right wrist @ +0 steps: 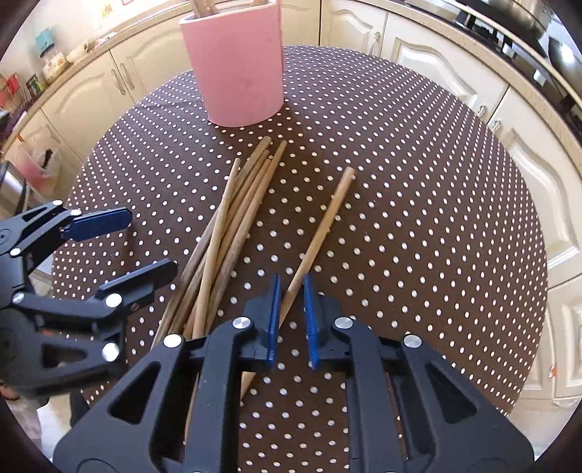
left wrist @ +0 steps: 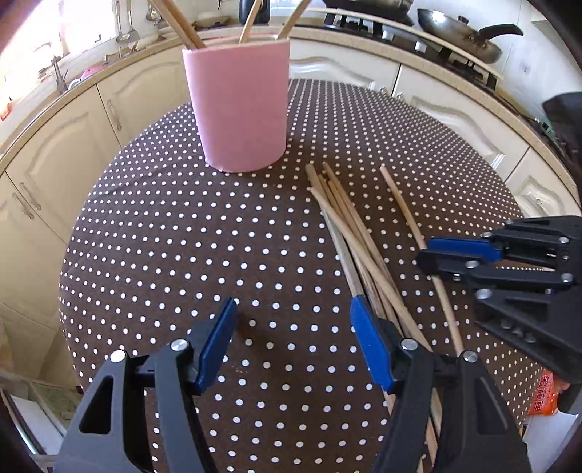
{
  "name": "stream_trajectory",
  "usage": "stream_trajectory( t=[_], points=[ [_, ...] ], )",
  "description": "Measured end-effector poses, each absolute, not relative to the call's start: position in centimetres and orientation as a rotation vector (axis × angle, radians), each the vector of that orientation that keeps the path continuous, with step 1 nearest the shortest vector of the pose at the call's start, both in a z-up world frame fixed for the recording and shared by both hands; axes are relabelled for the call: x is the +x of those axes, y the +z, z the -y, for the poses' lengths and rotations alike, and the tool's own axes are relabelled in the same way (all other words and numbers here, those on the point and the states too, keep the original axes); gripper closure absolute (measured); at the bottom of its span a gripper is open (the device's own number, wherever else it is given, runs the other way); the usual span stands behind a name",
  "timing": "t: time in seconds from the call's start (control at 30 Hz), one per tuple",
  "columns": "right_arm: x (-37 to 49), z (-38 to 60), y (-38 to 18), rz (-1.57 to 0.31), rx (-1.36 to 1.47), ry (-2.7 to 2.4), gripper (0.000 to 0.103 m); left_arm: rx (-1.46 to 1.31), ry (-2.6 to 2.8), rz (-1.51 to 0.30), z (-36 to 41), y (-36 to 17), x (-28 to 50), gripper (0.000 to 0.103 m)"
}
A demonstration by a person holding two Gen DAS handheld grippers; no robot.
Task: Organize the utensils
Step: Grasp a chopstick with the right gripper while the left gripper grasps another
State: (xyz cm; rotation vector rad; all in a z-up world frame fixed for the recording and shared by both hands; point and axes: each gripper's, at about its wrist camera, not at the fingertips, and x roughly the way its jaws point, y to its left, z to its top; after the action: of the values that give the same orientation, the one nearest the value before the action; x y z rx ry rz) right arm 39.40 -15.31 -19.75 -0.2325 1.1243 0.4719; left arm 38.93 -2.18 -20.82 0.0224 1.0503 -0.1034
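A pink holder (left wrist: 240,109) (right wrist: 236,65) with several chopsticks standing in it is at the far side of the round dotted table (left wrist: 174,236) (right wrist: 418,218). A loose pile of wooden chopsticks (left wrist: 345,225) (right wrist: 240,203) lies flat in front of it. A single chopstick (left wrist: 400,203) (right wrist: 327,218) lies apart to the right of the pile. My right gripper (right wrist: 291,280) (left wrist: 425,251) points down with its blue pads closed narrowly around that chopstick's near end. My left gripper (left wrist: 293,305) (right wrist: 149,240) is open and empty, its right finger over the pile's near ends.
Cream kitchen cabinets (left wrist: 91,145) (right wrist: 436,62) curve around the table's far side. A wok (left wrist: 458,32) sits on the stove at the upper right. An orange bag (left wrist: 543,396) lies below the table's right edge. The cloth left of the pile is bare.
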Motion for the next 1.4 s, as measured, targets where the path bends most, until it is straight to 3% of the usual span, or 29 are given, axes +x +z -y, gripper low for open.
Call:
stream_trajectory(
  t=[1.27, 1.4],
  points=[
    [40.1, 15.9, -19.8, -1.142, -0.203, 0.497, 0.09, 0.04, -0.115, -1.114, 6.0, -21.2, 42.3, 0.038],
    [40.2, 15.4, -19.8, -1.154, -0.223, 0.492, 0.09, 0.037, -0.126, -1.12, 5.8, -21.2, 42.5, 0.044]
  ],
)
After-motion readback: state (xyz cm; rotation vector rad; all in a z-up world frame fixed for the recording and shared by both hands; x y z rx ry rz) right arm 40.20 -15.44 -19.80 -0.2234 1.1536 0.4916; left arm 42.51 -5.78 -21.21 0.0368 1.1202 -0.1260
